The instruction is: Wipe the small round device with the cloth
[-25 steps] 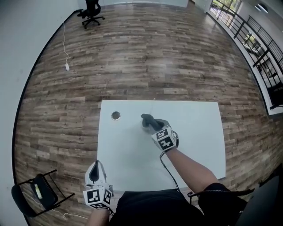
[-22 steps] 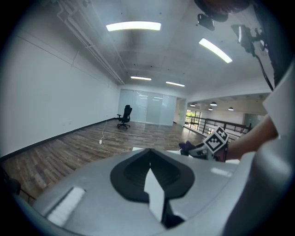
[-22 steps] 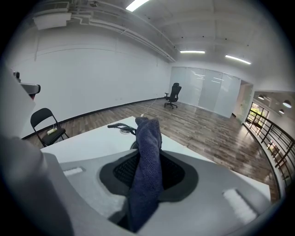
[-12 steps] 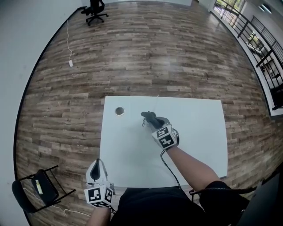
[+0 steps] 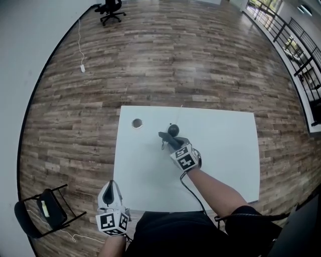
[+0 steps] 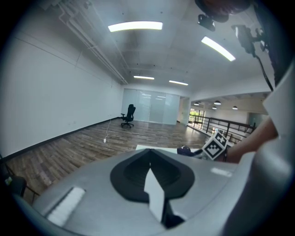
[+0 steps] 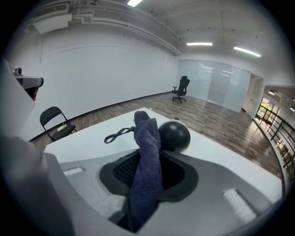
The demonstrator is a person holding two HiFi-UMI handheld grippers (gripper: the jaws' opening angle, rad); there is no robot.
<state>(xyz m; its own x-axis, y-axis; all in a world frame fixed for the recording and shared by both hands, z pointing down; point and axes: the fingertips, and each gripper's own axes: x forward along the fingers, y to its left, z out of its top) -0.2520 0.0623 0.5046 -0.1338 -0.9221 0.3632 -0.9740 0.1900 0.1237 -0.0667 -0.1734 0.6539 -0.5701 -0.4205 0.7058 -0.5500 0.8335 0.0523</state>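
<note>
Right hand-held gripper [image 5: 171,141] is out over the middle of the white table [image 5: 225,160], and its jaws are clamped on the dark blue cloth [image 5: 167,137]. The right gripper view has it plainly: the cloth [image 7: 147,133] stands up from between the jaws of that hand-held gripper [image 7: 148,161], with its thin cord loop [image 7: 119,134] lying on the table at 10 o'clock. The small round device [image 5: 173,130], a black ball, sits on the table at 1 o'clock from the cloth's tip, right up against it in the right gripper view [image 7: 174,136]; whether the two actually touch, I can't tell.

Left hand-held gripper [image 5: 108,197] is well away, off the table's near-left corner at 7 o'clock, and its jaws [image 6: 150,156] are pressed together with nothing in them. On the table at 10 o'clock from the device lies a small round disc [image 5: 137,123]. A folding chair [image 5: 42,213] stands on the wood floor [image 5: 165,60] at 8 o'clock, an office chair [image 5: 111,7] far off at 11.
</note>
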